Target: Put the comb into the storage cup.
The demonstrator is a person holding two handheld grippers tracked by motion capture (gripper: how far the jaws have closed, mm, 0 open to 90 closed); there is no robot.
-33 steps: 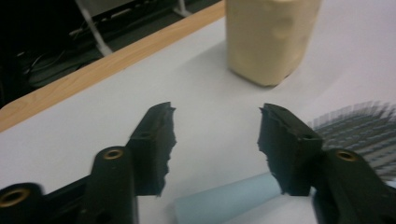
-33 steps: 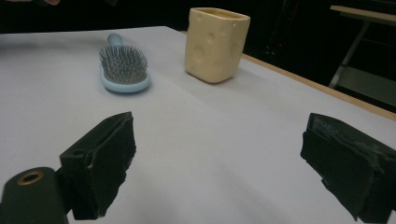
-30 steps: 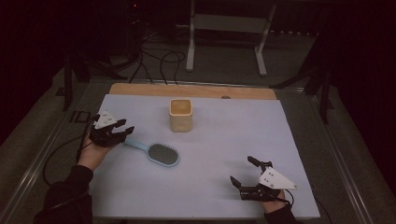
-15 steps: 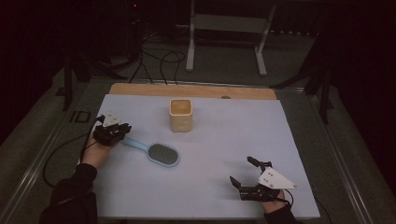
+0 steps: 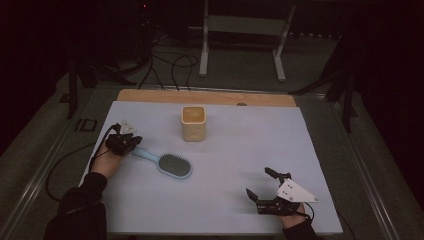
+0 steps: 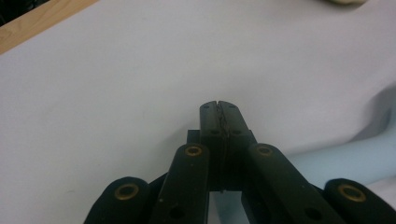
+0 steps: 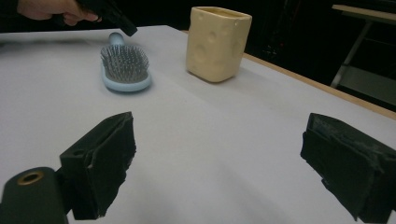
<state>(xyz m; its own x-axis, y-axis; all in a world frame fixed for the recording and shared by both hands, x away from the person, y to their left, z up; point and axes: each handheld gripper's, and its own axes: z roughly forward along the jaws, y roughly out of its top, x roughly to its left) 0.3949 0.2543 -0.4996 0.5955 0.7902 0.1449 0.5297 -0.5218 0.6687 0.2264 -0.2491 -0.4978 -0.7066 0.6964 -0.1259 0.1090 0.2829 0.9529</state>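
Hairbrush (image 5: pixel 167 163) on table, handle by L tool (image 6: pixel 219 108), just pressed together, nothing between, R tool (image 7: pixel 219 168) spread, cup (image 5: pixel 193 122) upright

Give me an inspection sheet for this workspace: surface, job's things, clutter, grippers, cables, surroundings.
Surface: white sheet, wooden strip along the far edge.
Job's things: blue hairbrush lying bristles up.
Clutter: cream cup, upright, apart from the brush.
Grippers: left gripper at the brush handle, jaws just closed, nothing between the tips; right gripper open over bare sheet.
Cables: left gripper's cable trails off the table; floor cables beyond it.
Surroundings: metal stand, dark room.
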